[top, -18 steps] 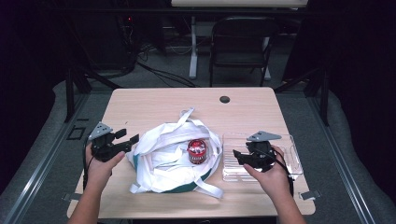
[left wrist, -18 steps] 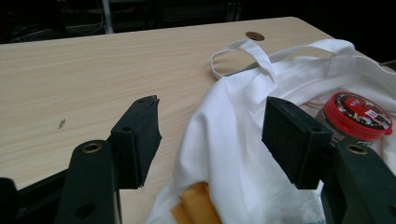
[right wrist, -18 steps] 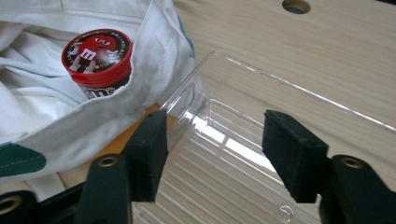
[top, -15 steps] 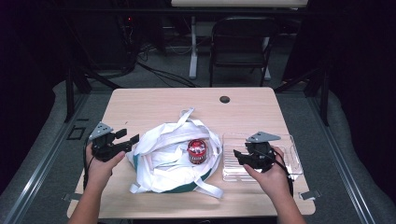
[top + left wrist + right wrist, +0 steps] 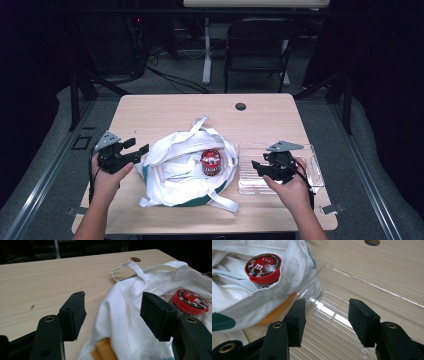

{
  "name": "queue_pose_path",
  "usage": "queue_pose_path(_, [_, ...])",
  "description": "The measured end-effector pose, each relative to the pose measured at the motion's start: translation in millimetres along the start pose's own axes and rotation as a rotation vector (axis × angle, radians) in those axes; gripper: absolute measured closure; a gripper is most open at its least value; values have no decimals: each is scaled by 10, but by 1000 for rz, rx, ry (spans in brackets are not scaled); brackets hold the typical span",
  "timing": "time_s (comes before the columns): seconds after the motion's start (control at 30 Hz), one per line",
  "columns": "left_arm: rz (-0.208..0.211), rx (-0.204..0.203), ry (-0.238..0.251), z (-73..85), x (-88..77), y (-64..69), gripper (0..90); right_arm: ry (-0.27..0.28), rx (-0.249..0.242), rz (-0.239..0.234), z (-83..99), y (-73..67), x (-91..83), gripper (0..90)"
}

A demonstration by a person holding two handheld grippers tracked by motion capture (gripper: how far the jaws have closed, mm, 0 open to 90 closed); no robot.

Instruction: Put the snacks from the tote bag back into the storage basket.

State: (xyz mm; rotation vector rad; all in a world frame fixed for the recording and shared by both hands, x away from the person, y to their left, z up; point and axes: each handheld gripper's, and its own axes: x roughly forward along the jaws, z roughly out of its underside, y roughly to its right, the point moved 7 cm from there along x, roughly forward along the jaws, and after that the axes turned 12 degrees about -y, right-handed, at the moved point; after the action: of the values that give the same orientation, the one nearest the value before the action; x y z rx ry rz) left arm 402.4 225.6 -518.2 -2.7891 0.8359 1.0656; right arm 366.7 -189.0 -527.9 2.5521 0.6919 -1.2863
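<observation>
Evidently the unpacking is about to start: the red-lidded jar (image 5: 211, 162) sits in the mouth of the white bag (image 5: 175, 175) at worktop centre, with the clear tray (image 5: 312, 170) waiting at its 3 o'clock. Left gripper (image 5: 142, 150), jaws spread, flanks the bag's cloth at 9 o'clock; right gripper (image 5: 256, 166), spread and empty, hovers over the tray. Next, I judge, one steadies the bag while the other reaches for the jar. Pale wooden worktop (image 5: 165, 112); dark room, folding chair (image 5: 257, 47) at 12 o'clock.
</observation>
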Motion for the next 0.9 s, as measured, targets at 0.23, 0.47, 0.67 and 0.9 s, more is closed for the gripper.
queue_pose_path(0.23, [0,-1,1,0,11,-10,368,6,9,-19,-9,31,-21,502])
queue_pose_path(0.47, [0,1,-5,4,11,-4,368,9,-24,-26,-21,-89,-25,552])
queue_pose_path(0.67, [-1,-2,-2,2,7,-11,368,0,-56,-47,-43,-197,-61,573])
queue_pose_path(0.9, [-2,-1,-2,2,9,-10,368,23,-73,-43,-83,-266,-97,559])
